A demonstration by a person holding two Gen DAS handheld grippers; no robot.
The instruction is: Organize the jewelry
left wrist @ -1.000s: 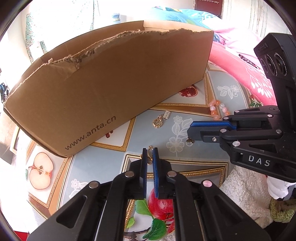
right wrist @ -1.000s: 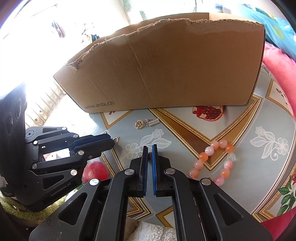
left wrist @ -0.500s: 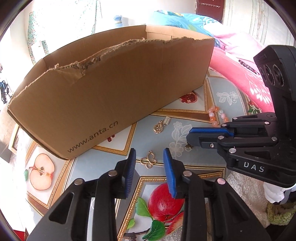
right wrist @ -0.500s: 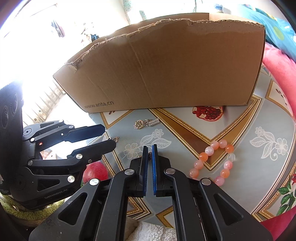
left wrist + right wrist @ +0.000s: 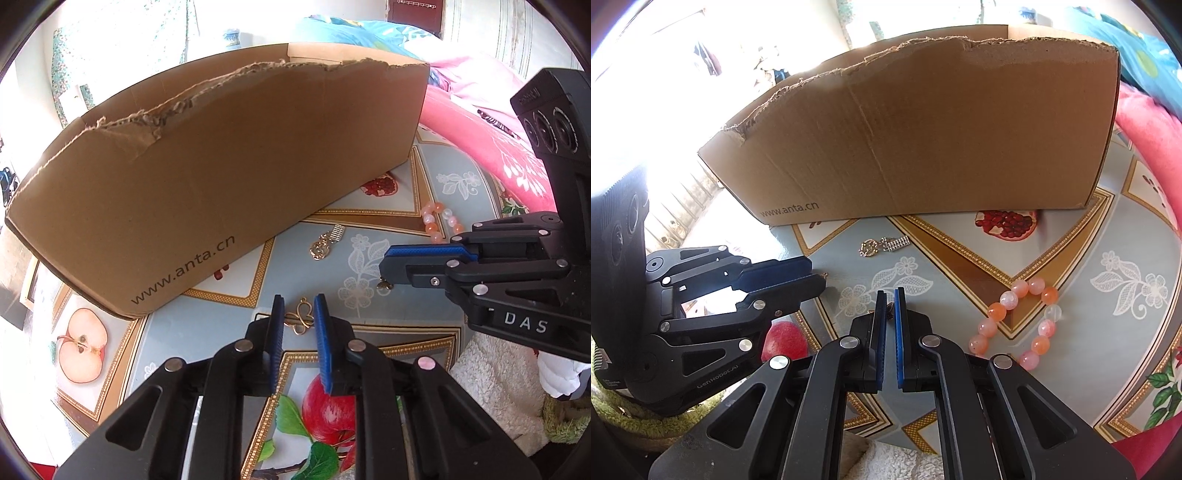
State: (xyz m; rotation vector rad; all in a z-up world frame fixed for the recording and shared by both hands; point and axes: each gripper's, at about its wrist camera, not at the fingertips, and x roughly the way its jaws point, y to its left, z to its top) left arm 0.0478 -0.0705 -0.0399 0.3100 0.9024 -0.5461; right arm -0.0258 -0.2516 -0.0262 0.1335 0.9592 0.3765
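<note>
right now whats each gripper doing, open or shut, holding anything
left gripper: part open, jaws have just been closing around the gold pendant on the table, not yet pinching it.
right gripper: shut on a small gold charm.

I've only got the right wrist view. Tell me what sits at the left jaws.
Observer: A gold looped pendant lies flat on the tablecloth between the jaws of the left gripper. They have just been closing, and the pads look clear of it.
Operator: Report what my shut right jaws carry.
Observer: Seen from the left, a small gold charm hangs below the tip of the right gripper.
Operator: Check left of the box.
Observer: A halved-apple print shows beside the cardboard box.
</note>
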